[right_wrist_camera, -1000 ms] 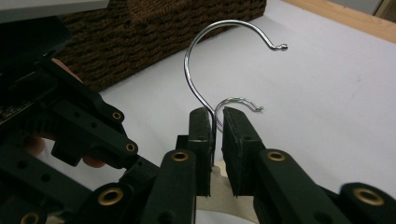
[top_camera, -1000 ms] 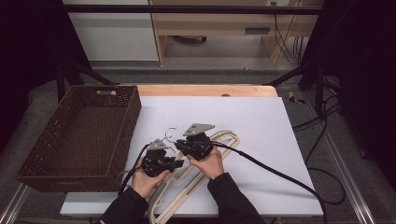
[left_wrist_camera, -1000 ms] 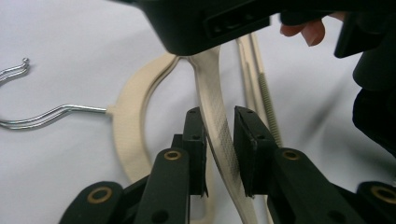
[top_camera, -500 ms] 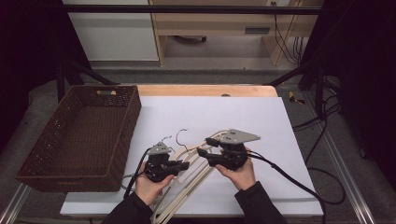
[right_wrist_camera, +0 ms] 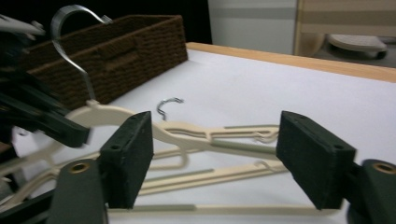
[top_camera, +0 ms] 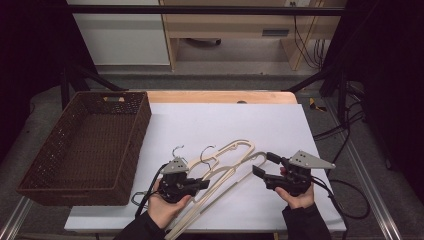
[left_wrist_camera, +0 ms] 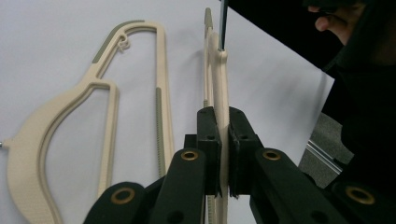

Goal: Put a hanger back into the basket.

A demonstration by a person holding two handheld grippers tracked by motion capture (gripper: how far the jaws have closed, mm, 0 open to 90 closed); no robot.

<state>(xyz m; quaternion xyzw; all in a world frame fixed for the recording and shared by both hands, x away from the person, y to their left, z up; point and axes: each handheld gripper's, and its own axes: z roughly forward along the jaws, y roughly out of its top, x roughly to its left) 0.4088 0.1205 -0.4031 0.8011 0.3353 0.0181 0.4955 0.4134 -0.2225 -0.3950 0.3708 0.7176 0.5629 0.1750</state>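
Observation:
Two cream plastic hangers with metal hooks lie crossed on the white table. My left gripper is shut on the edge of one hanger, which stands on edge between the pads; its hook is raised. The other hanger lies flat beside it. My right gripper hangs just right of the hangers. Its jaws have just been opening and stand wide, with nothing between them and the hangers lying beyond.
A brown wicker basket stands at the table's left, its wall near the left gripper. The person's hands come in at the front edge. Cables trail off the right side. A wooden strip runs along the back edge.
The right gripper has left the hangers, swung to the right and opened. The left gripper has shifted a little with its hanger, whose hook end has risen.

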